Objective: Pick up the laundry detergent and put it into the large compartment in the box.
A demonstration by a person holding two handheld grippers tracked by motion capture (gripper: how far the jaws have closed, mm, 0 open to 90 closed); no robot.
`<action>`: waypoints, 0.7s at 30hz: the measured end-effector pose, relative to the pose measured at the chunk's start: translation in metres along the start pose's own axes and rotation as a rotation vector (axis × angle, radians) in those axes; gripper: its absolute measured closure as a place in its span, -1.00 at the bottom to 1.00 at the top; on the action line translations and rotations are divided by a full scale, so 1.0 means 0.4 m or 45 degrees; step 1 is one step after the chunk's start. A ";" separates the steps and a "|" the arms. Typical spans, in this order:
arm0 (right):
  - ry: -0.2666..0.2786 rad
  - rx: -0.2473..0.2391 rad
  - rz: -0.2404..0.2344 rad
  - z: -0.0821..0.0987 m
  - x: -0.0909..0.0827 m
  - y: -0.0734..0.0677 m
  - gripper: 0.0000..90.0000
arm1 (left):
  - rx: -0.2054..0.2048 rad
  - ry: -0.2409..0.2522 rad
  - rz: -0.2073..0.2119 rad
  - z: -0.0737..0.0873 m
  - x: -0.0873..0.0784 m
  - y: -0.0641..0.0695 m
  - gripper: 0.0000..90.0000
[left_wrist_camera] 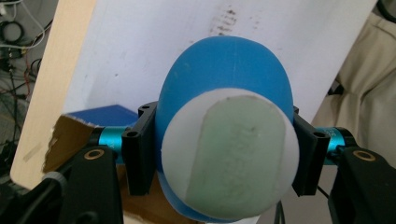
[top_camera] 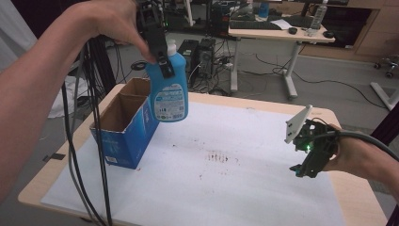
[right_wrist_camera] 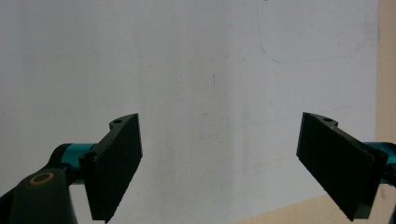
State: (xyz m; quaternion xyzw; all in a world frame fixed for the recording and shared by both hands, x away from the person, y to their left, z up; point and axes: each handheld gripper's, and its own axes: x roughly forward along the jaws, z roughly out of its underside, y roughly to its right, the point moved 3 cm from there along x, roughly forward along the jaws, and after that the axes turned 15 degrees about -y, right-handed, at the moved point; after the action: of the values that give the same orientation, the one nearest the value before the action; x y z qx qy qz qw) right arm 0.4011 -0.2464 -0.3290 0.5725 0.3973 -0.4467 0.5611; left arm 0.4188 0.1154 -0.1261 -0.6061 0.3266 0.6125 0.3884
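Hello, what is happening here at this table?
A person works with a gripper in each hand. The left gripper is clamped on a blue bottle near its white cap and holds it in the air just above an open cardboard box at the table's left side. The right gripper hangs over the white sheet with its jaws open and nothing between them.

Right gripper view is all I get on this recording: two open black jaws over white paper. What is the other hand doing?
Observer: The left gripper holds a blue bottle in the air, gripped near its white cap.
Operator: Above what?
Observer: Beside and above an open blue cardboard box near the table's left edge; the bottle's base hangs above the box's rim.
Operator: And my gripper?
Observer: The right gripper sits low near the table's right edge, far from the bottle.
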 end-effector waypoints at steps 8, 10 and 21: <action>-0.002 -0.007 0.002 -0.002 0.003 0.001 -0.70 | -0.175 0.005 0.020 0.085 -0.004 -0.056 -0.16; -0.005 -0.008 0.001 -0.002 0.005 0.002 -0.70 | -0.227 0.003 0.019 0.106 -0.007 -0.068 -0.16; -0.018 -0.023 -0.001 -0.011 0.012 0.003 -0.70 | -0.454 -0.063 -0.012 0.200 0.026 -0.130 -0.16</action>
State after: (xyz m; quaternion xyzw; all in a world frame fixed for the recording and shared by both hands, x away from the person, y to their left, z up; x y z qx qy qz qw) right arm 0.4037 -0.2425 -0.3334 0.5640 0.3975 -0.4474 0.5689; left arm 0.4254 0.2112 -0.1285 -0.6515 0.2002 0.6736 0.2857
